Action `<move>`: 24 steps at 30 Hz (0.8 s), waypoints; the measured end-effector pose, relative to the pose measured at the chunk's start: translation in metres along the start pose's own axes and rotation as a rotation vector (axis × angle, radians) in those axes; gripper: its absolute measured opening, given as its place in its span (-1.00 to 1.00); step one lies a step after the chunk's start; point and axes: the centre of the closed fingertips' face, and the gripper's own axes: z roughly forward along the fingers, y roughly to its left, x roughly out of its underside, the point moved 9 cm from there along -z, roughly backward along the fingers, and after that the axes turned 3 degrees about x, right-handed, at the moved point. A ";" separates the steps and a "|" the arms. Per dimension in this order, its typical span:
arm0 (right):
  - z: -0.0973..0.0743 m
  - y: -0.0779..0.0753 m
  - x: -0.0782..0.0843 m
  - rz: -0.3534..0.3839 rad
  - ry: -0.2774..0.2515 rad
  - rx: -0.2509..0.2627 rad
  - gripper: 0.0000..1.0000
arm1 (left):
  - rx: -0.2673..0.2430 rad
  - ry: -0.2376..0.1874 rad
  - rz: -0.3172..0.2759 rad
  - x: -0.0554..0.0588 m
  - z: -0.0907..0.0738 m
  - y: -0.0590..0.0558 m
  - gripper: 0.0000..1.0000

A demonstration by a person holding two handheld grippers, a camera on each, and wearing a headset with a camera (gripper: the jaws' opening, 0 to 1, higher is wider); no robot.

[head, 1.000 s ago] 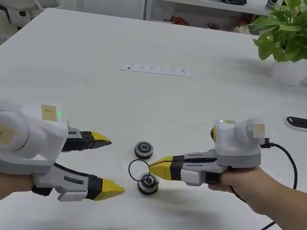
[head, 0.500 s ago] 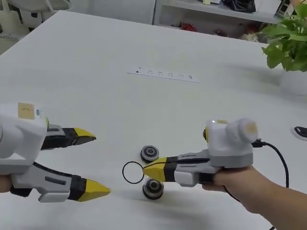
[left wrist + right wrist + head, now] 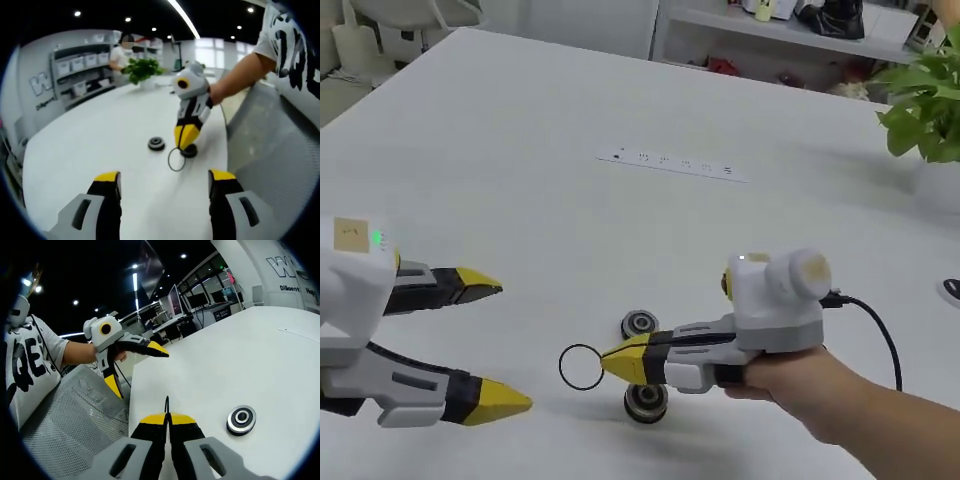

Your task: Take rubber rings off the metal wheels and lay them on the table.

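Rubber ring [image 3: 581, 366], one thin black loop, is pinched at its near edge by the right tongs [image 3: 610, 360], whose two yellow-tipped jaws are pressed together on it. From the head view the loop reads as an almost full circle, so it lies about level with the white worktop [image 3: 520, 150] and sticks straight out from the tong tips, on the side of the left tongs. Being round, it has no long axis. In the right gripper view it is seen edge-on, as a thin dark line rising from the shut tips. Whether it touches the worktop I cannot tell.

The right tongs lie low and nearly level over the worktop, pointing to the person's left, held in a hand [image 3: 800, 378] with the forearm coming in from the lower right corner. A black cable [image 3: 875, 335] loops out behind them.

The left tongs [image 3: 508, 345] are spread wide with nothing between them. They point to the right, toward the ring, and stay well apart from it.

Two metal wheels sit on the worktop: one [image 3: 639, 324] just beyond the right tongs, the other [image 3: 646, 400] just on the near side, partly under them. Farther off lies a white power strip [image 3: 670, 163].
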 end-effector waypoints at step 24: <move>0.028 -0.001 0.007 -0.060 0.088 0.018 -1.00 | -0.017 0.008 -0.005 0.005 -0.007 0.000 0.44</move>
